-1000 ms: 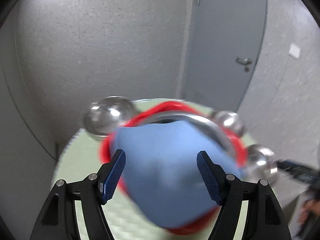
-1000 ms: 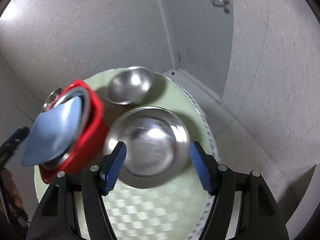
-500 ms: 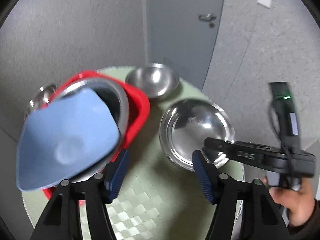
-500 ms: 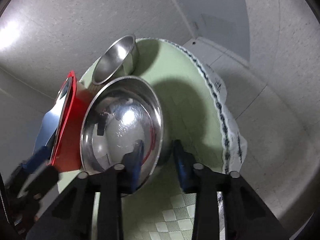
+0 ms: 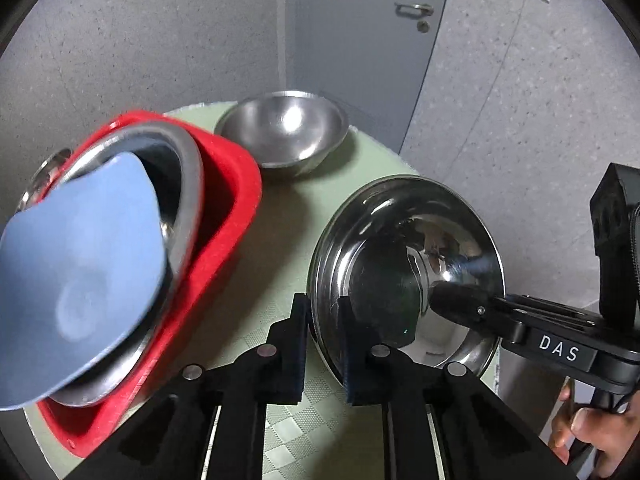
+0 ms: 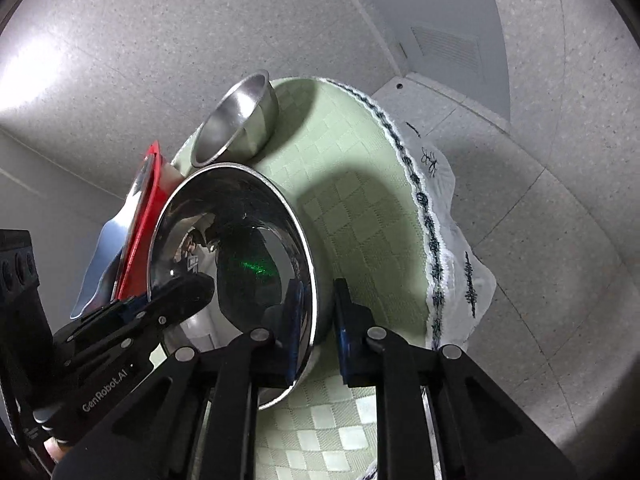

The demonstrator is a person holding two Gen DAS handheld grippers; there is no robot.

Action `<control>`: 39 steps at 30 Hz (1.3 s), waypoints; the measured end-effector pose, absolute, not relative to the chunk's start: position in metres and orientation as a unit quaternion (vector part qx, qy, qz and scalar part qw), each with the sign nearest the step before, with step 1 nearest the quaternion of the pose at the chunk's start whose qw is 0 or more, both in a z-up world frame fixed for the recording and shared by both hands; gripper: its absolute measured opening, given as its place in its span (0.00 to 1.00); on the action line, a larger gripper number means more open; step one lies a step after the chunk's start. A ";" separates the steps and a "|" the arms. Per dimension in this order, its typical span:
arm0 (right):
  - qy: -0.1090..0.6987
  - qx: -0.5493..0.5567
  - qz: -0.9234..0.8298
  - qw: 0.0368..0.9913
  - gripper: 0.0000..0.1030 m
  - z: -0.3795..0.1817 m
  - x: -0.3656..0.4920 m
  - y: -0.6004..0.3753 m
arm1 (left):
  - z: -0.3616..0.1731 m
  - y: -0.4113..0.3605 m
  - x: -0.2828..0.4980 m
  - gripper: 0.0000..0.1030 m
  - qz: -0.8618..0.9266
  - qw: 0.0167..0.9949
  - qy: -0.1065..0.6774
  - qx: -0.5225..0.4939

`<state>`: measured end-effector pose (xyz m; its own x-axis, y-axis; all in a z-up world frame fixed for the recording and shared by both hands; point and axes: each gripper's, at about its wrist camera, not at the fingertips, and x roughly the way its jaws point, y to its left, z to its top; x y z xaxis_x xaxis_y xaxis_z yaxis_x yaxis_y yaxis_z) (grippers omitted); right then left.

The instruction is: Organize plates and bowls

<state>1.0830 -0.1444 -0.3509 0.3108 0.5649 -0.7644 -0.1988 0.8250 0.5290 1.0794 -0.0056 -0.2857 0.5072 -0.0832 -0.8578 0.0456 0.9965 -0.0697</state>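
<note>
Gripping steel plate [image 5: 404, 264] (both rims)

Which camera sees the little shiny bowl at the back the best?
The left wrist view. It looks down into the small steel bowl, showing its whole rim and inside. The right wrist view catches it nearly side-on, with its near edge hidden behind the big steel bowl.

Right gripper [image 6: 316, 316] is clamped on the rim of the large steel bowl [image 6: 224, 240], which stands tilted on the green checked cloth [image 6: 360, 208]. Left gripper [image 6: 176, 296] grips the bowl's opposite rim. A smaller steel bowl [image 6: 236, 120] sits just behind, beside the red tub [image 6: 140, 216].
</note>
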 end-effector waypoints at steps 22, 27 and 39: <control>0.437 0.043 0.305 0.845 0.14 -0.184 1.105 0.139 | -0.174 0.337 1.073 0.10 -0.031 0.921 0.367 -0.126; 0.475 0.017 0.300 0.827 0.14 -0.214 1.132 0.225 | -0.211 0.420 1.103 0.10 -0.012 0.902 0.409 -0.137; 0.565 -0.058 0.228 0.791 0.14 -0.293 1.183 0.295 | -0.299 0.485 1.172 0.11 -0.024 0.854 0.497 -0.151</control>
